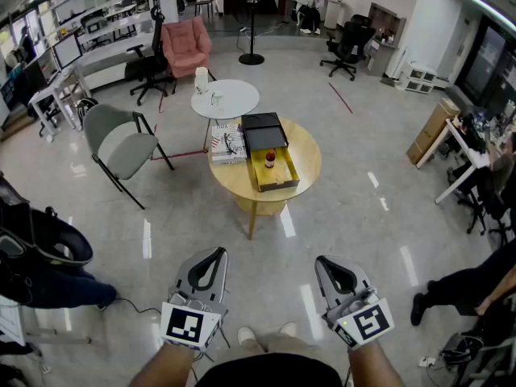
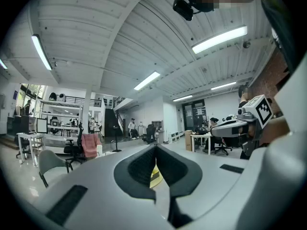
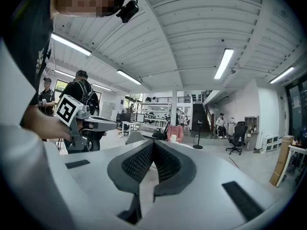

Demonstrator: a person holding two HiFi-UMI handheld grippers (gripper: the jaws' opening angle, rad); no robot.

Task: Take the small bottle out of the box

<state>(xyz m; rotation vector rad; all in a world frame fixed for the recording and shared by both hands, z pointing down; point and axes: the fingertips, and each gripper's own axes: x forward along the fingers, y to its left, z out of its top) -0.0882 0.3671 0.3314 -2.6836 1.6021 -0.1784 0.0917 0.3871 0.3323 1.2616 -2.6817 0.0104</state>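
Left grey hand-held gripper (image 1: 216,254) is pointing level with its jaws pressed together and nothing between them. Right grey hand-held gripper (image 1: 324,263) is doing the same, closed and empty. Both are hanging well short of the round wooden tabletop (image 1: 308,158). Far ahead, roughly between the two, a small red-topped bottle (image 1: 270,158) is standing upright inside an open yellow box (image 1: 279,186), with the black lid (image 1: 264,132) lying just beyond. The bottle is probably light, rigid, smooth and tippy. Best hold looks like pinching the upper body above the box walls.
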